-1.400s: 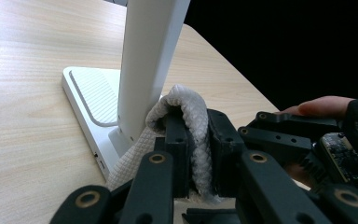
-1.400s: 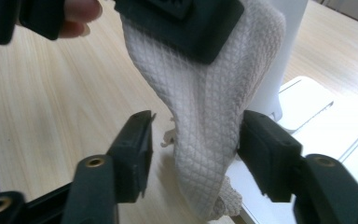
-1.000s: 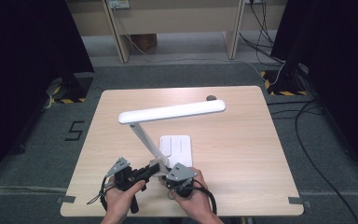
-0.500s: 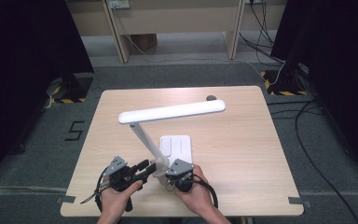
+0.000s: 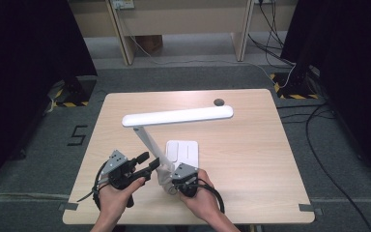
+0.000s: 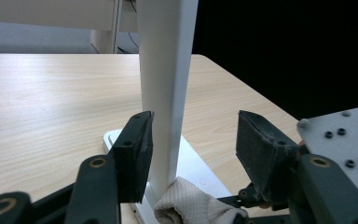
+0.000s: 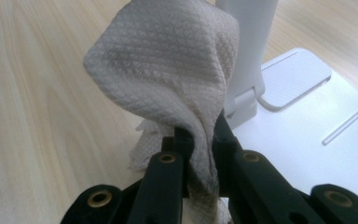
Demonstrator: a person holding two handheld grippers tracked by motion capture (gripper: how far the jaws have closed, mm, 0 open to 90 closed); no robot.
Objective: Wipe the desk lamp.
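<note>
We note left gripper [image 6: 191, 144]: jaws spread, just been opening, white desk lamp stem [image 6: 165, 84] between them, near left pad, clear of right pad. Right gripper [image 7: 200, 140]: jaws pressed on crumpled paper towel [image 7: 168, 65], wad bulging above pads. Lamp stem foot just beyond towel, flat lamp base [image 7: 307, 140] to right of right gripper. In high view we see both grippers low at stem foot on bench [image 5: 251, 145].

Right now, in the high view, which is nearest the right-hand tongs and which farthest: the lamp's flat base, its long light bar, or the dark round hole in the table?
1. Lamp base: just beyond the right tongs.
2. Light bar: farther back, above the table's middle.
3. Dark round hole: farthest, near the table's far edge.
</note>
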